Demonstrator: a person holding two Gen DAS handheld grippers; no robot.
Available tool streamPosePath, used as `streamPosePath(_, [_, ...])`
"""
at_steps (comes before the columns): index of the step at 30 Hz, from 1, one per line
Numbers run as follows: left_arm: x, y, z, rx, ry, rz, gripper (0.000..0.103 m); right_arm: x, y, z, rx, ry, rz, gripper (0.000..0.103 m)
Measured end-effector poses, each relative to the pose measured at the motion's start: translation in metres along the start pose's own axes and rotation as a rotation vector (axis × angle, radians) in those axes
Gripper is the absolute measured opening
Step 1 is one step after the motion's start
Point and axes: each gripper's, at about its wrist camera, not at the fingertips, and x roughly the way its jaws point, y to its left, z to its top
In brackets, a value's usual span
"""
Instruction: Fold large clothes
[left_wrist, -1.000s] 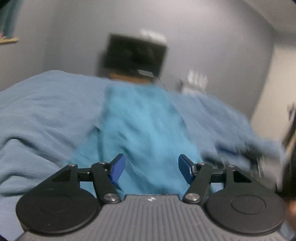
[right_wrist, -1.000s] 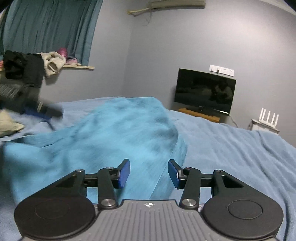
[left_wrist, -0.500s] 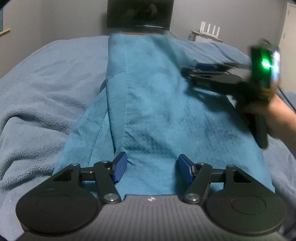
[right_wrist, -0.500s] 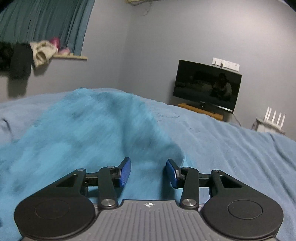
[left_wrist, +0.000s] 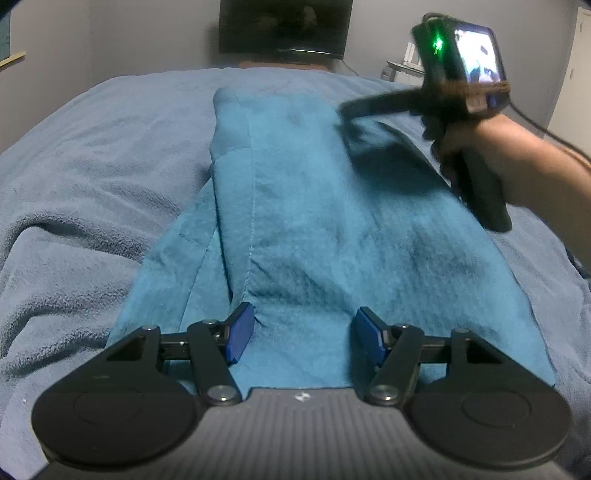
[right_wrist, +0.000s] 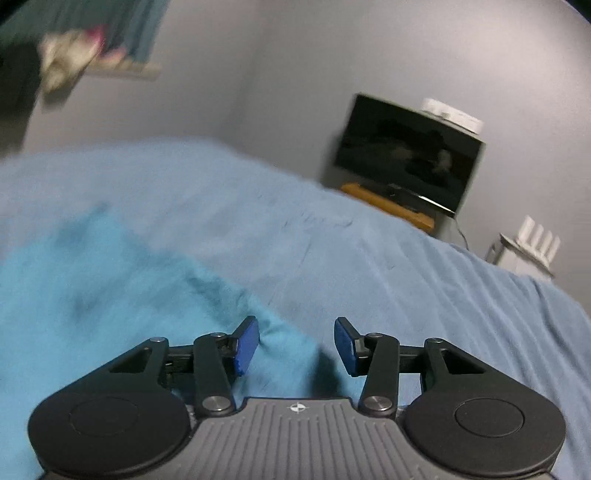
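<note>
Swung across to the garment's (left_wrist: 332, 236) far edge, the right hand-held gripper (right_wrist: 296, 345), jaws apart and empty like the left's (left_wrist: 304, 338), must next pinch that edge to fold it.

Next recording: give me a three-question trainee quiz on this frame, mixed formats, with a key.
1. True or false: the teal garment lies on the blue blanket.
2. The left gripper is: A) shut on the garment B) open, with the garment below it C) out of view.
3. Fill in: past the foot of the bed stands a dark ____.

Key: 1 true; 2 B; 3 television. For reference, the right gripper is open too, at the garment's edge.
</note>
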Motion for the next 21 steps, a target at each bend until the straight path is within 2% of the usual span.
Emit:
streamPosePath(1, [0.0,0.0,-0.001,-0.002,0.002,-0.002,0.062,0.001,-0.01,0.001,0.044,0.006,-0.039,0.041])
streamPosePath(3, [0.002,0.0,-0.001,-0.009,0.005,-0.008,0.062,0.012,-0.039,0.001,0.171,0.075,-0.123,0.039])
streamPosePath(5, [-0.001,0.001,0.0,-0.015,0.004,-0.015,0.062,0.009,-0.071,-0.008,0.345,0.084,-0.138,0.04])
streamPosePath(6, [-0.001,0.002,0.001,-0.018,0.004,-0.018,0.062,0.005,-0.083,-0.014,0.406,0.071,-0.126,0.045])
streamPosePath(7, [-0.002,0.004,0.002,-0.021,0.003,-0.022,0.062,-0.001,-0.096,-0.021,0.472,0.054,-0.09,0.058])
streamPosePath(9, [0.001,0.01,0.004,-0.026,0.003,-0.027,0.062,-0.012,-0.113,-0.037,0.559,0.038,0.004,0.074])
streamPosePath(10, [0.002,0.011,0.003,-0.027,0.003,-0.028,0.062,-0.016,-0.12,-0.046,0.592,0.038,0.055,0.078])
streamPosePath(14, [0.006,0.013,0.002,-0.023,0.003,-0.023,0.062,-0.022,-0.14,-0.091,0.729,0.117,0.217,0.081])
streamPosePath(17, [0.009,0.011,0.001,-0.02,0.004,-0.017,0.062,-0.017,-0.139,-0.117,0.807,0.179,0.357,0.085])
streamPosePath(19, [0.009,0.011,0.001,-0.022,0.008,-0.015,0.062,-0.013,-0.137,-0.125,0.863,0.188,0.444,0.087])
streamPosePath(21, [0.01,0.011,0.002,-0.026,0.008,-0.018,0.062,-0.001,-0.136,-0.128,0.918,0.203,0.474,0.088])
